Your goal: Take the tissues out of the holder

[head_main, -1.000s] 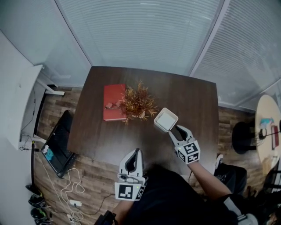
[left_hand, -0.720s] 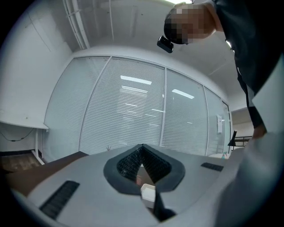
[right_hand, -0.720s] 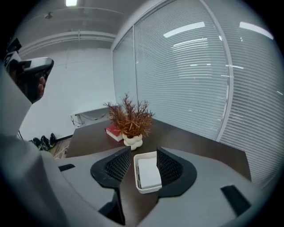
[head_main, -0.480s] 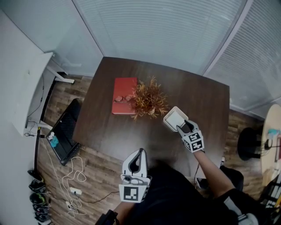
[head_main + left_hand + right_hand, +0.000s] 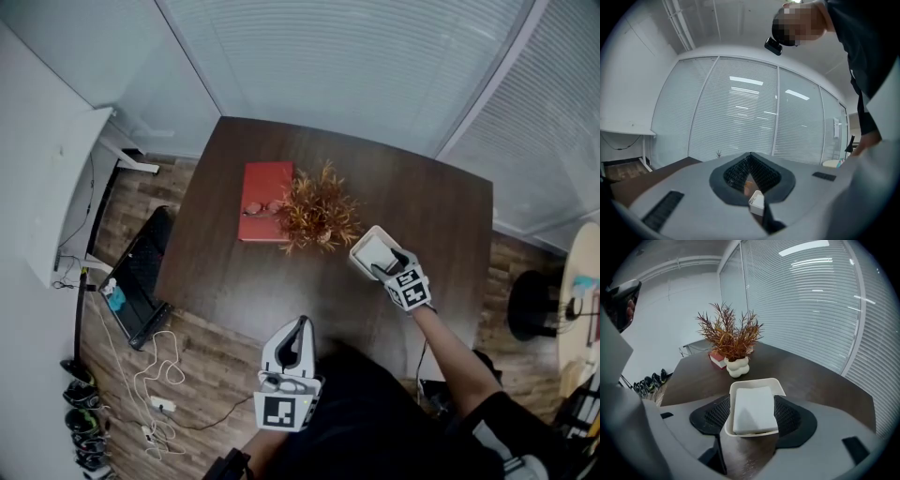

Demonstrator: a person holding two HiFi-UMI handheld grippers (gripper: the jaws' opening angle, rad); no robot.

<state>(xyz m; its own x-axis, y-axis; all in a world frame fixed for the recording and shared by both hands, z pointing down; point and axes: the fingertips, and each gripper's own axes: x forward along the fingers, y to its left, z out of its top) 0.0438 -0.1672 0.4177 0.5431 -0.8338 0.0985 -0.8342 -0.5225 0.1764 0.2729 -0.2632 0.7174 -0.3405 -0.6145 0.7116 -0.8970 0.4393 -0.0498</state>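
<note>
On the dark worktop (image 5: 234,272), just beside the potted plant (image 5: 317,211): white holder (image 5: 754,382), stack of tissues (image 5: 753,408) lying flat inside. Right gripper (image 5: 382,264) tilted down, fingers just spread wide, flanking the holder without clamping it. Left gripper (image 5: 298,325) back at the worktop's near edge, fingers together, nothing between them.

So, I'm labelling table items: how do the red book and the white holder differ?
The book is red, the holder white. The book lies flat and closed; the holder is an open tray with tissues in it. In the head view the book is left of the plant, the holder right. Both sit on the dark table.
</note>
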